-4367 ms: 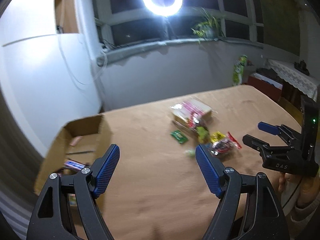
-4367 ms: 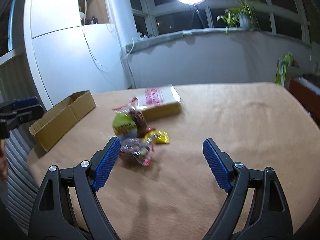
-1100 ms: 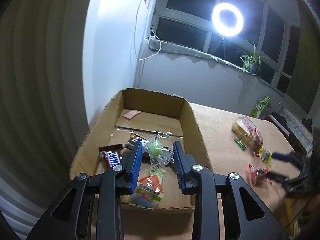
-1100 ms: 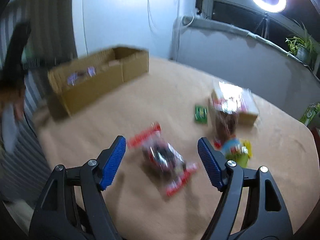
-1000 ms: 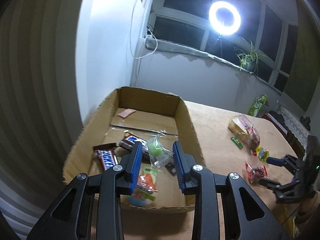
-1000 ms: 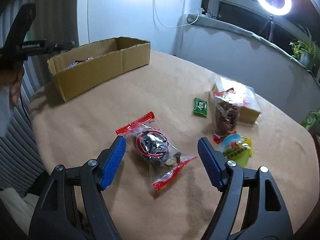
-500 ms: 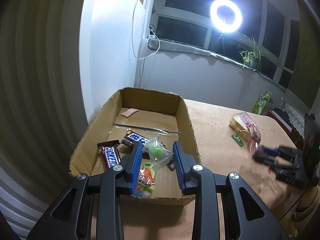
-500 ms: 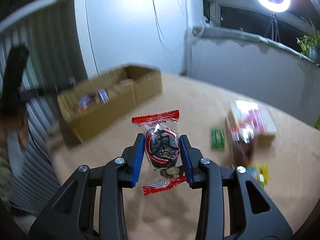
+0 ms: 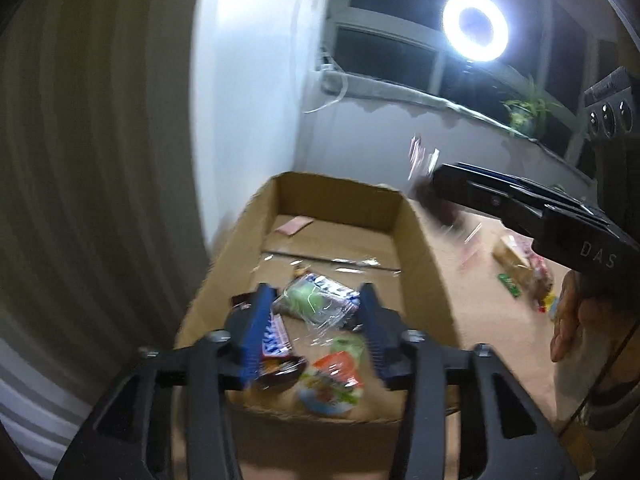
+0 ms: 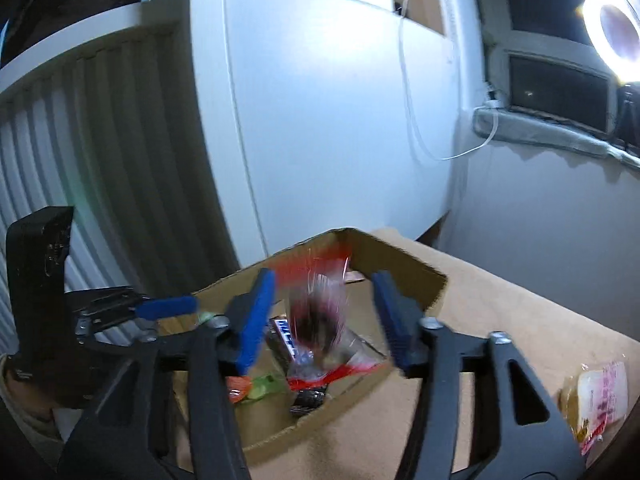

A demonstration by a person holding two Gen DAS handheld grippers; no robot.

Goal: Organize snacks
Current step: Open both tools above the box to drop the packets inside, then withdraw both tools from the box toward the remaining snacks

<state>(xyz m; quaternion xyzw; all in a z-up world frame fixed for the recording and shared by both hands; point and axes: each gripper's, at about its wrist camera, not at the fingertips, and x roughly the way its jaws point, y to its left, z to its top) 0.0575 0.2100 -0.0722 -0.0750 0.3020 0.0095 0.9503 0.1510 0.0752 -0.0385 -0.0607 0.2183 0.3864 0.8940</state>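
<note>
1. Nearest in the left wrist view: left gripper (image 9: pixel 314 330) over the near end of the cardboard box (image 9: pixel 424 264), jaws opening, blue pads clear of the clear packet with a green sweet (image 9: pixel 314 304) lying between them.
2. Under and beside that packet, on the box floor: a chocolate bar (image 9: pixel 274 340) by the left pad, an orange-and-green packet (image 9: pixel 334 380) against the near wall.
3. Nearest in the right wrist view: right gripper (image 10: pixel 320 312) above the box's side wall, jaws opening, pads off the red-edged snack bag (image 10: pixel 320 316); bag blurred between them, over the box interior.
4. Same gripper seen from the left wrist camera coming in from the right above the box's far corner, a person's hand (image 9: pixel 568 320) beneath it.
5. Farther right on the tan table (image 9: pixel 480 320): a small green packet (image 9: pixel 509 284) and a bread bag (image 9: pixel 520 256), well apart from the box.
6. Farthest: a ring light (image 9: pixel 475 28) before a dark window, a potted plant (image 9: pixel 526 110) on the sill.
</note>
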